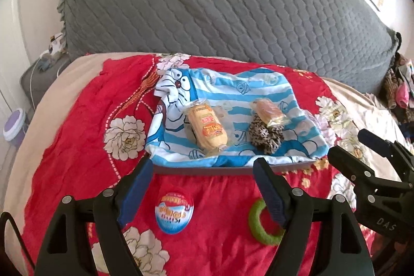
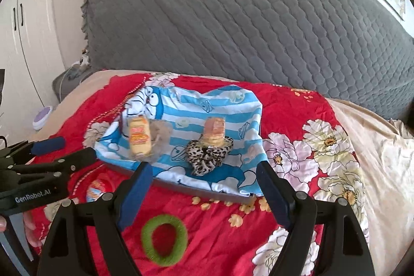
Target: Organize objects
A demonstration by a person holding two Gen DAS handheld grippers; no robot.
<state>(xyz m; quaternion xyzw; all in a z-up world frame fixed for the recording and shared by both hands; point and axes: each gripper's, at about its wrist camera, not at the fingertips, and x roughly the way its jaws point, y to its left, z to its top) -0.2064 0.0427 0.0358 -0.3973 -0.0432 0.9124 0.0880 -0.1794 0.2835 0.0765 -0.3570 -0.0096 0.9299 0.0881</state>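
Both grippers, left (image 1: pixel 201 188) and right (image 2: pixel 204 192), gape with nothing held over the red quilt (image 1: pixel 77 146), green ring (image 2: pixel 164 239) lying just below right's fingers, near the tray (image 1: pixel 220 170); likely soft, light, squashy, so pinch 1 side of its band.

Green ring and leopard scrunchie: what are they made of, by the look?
Green ring: looks like fuzzy fabric, terry or fleece over elastic; matte, with a soft, hairy outline and no shine. Probably a hair tie, though blur leaves that open.
Leopard scrunchie: thin printed cloth, gathered into ruffles; the folds and crinkled edge show it. Slight sheen, perhaps satin or chiffon, but I cannot tell which.
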